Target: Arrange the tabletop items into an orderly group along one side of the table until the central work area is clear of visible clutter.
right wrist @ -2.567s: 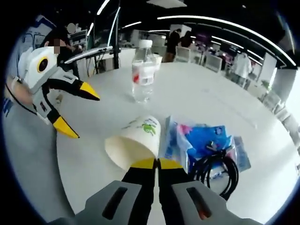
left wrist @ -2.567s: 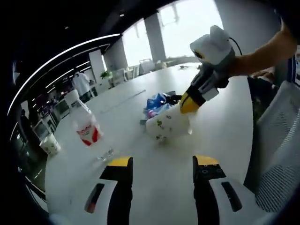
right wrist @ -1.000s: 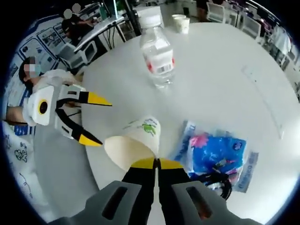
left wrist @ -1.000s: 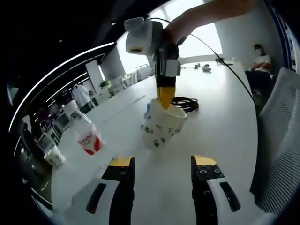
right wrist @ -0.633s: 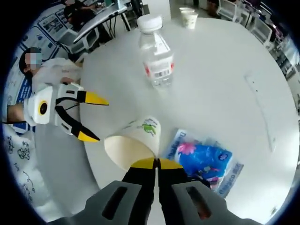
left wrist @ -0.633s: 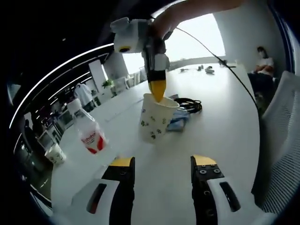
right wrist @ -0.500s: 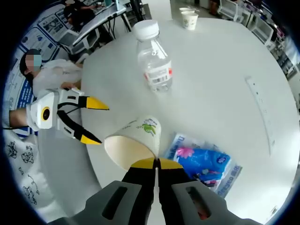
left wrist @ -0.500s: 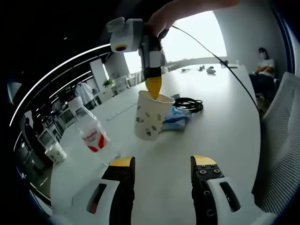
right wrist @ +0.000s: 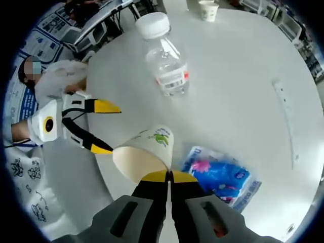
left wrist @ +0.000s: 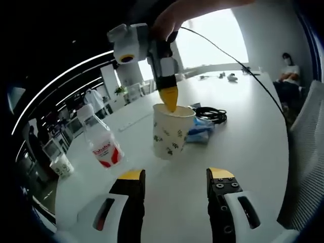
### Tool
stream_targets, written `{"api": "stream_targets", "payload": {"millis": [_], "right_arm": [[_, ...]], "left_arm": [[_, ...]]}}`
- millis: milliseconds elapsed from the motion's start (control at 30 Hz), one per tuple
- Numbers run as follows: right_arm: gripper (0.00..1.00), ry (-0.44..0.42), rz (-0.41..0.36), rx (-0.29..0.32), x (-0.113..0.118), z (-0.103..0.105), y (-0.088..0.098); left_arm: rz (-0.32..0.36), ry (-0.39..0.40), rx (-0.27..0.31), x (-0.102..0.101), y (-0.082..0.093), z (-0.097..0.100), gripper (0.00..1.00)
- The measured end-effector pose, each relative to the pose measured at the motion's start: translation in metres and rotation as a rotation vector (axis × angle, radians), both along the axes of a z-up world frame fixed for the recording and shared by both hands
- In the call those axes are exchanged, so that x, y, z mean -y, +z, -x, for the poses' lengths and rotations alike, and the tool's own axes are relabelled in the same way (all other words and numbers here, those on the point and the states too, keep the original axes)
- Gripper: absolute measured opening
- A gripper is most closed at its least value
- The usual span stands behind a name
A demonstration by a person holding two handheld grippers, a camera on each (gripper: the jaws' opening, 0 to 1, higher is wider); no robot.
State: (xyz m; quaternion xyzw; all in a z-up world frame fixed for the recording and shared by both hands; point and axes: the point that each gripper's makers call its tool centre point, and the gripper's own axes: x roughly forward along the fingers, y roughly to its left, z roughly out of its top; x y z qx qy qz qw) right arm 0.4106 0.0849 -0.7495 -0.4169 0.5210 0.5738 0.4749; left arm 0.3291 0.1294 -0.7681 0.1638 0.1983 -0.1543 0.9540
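Observation:
My right gripper [right wrist: 169, 177] is shut on the rim of a white paper cup with green prints [right wrist: 144, 154], holding it upright above the white table [right wrist: 238, 91]. In the left gripper view the same cup [left wrist: 172, 130] hangs from the right gripper [left wrist: 168, 98], just above the tabletop [left wrist: 248, 147]. My left gripper [left wrist: 174, 174] is open near the table edge with nothing between its jaws; it also appears as the left gripper [right wrist: 98, 126] in the right gripper view. A clear water bottle with a red label [left wrist: 104, 144] [right wrist: 167, 61] stands left of the cup.
A blue tissue pack [right wrist: 220, 177] [left wrist: 200, 132] and a coiled black cable [left wrist: 210, 115] lie beyond the cup. A small paper cup [left wrist: 62, 165] [right wrist: 208, 9] stands at the table's far edge. A mesh chair [left wrist: 306, 152] is at the right. A seated person [right wrist: 55, 76] is beside the table.
The right gripper has lifted the cup from lying on its side to upright and carried it toward the bottle. The left gripper has stayed open and nearly still.

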Motion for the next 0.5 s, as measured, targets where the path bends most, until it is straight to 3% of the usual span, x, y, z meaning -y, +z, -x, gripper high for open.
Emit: {"api": "stream_targets", "payload": {"millis": [233,500], "right_arm": [[0.00,0.002,0.050,-0.029,0.002,0.004,-0.004],[0.00,-0.001,0.072,-0.060,0.004,0.008,-0.005]], "left_arm": [[-0.004,-0.031,0.057,0.012,0.014,-0.031,0.47],[-0.016,-0.064,0.102,0.021,0.020,-0.038,0.46]]}}
